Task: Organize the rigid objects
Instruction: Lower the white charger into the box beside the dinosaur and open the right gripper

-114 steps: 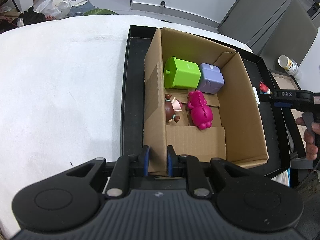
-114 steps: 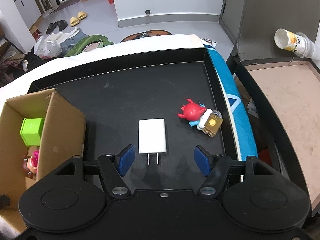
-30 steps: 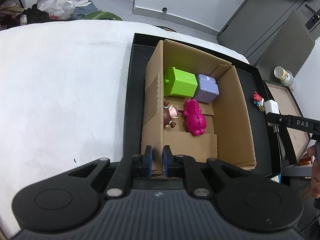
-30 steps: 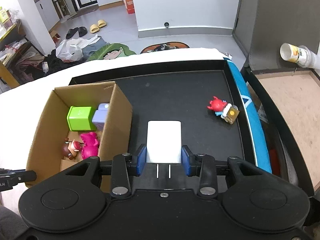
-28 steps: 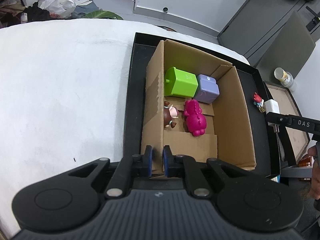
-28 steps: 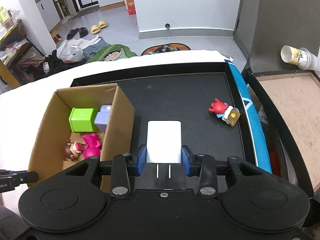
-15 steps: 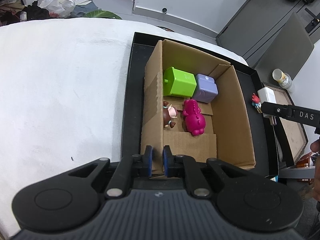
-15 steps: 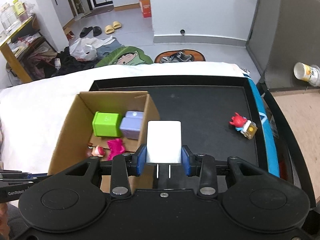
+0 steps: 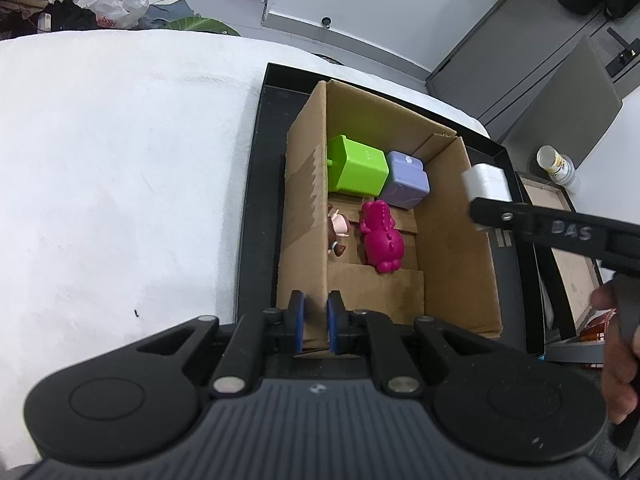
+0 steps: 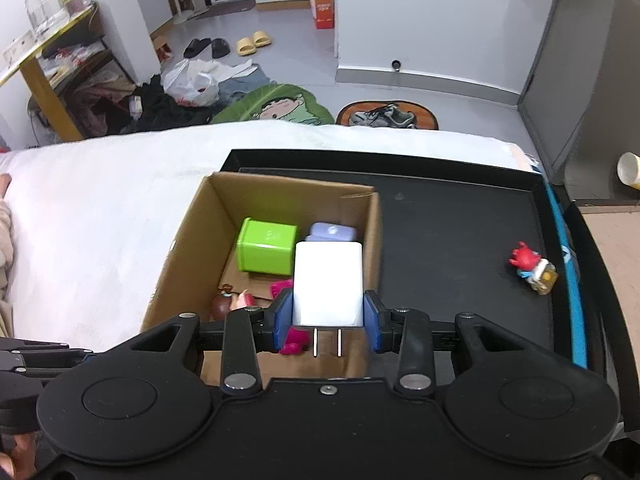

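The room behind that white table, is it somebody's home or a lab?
Likely a lived-in home or informal workspace: yellow slippers and black sandals lie on the grey floor, beside a stuffed white plastic bag and a green cartoon floor mat.

White charger [image 10: 328,284], prongs toward the camera, hangs above the box [image 10: 188,248], apparently over its right wall; cubes and figurines lie inside.
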Demonstrator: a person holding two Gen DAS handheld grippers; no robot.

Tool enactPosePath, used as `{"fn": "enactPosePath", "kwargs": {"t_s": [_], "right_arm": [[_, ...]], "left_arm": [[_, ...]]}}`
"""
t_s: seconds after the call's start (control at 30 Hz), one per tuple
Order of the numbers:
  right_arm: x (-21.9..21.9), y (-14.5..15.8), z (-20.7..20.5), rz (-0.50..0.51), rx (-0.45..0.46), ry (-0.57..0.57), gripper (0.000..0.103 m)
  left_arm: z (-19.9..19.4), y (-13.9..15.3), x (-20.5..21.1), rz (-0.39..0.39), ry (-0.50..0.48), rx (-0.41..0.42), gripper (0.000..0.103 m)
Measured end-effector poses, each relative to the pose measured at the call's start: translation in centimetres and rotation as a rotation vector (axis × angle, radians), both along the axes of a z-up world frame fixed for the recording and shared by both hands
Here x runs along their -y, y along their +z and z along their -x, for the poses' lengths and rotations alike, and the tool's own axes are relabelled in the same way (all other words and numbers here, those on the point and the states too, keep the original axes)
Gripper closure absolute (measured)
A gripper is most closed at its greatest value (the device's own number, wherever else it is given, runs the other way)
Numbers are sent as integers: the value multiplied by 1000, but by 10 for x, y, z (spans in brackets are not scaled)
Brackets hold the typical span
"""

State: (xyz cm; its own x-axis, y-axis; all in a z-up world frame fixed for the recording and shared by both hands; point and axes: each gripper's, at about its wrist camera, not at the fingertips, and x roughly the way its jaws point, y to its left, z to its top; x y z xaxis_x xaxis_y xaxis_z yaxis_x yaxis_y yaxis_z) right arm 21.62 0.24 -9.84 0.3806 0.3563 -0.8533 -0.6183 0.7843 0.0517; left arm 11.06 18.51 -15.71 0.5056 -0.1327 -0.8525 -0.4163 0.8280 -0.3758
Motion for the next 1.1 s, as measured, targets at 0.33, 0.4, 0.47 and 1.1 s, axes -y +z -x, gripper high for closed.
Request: {"fn": "enactPosePath", "kwargs": {"t_s": [0.33, 0.4, 0.47, 1.1], "right_arm": [[-24, -18, 4, 61, -8, 12, 67], [-29, -21, 6, 81, -3, 13, 67], [-32, -25, 7, 97, -2, 15, 67], [-35, -27, 9, 150, 71, 16, 66]], "left_arm": [[4, -2, -3, 14, 0, 16, 92], [4, -2, -4, 18, 2, 17, 92], [4, -3, -4, 20, 2, 18, 92], [3, -2, -2, 14, -1, 13, 92]]}}
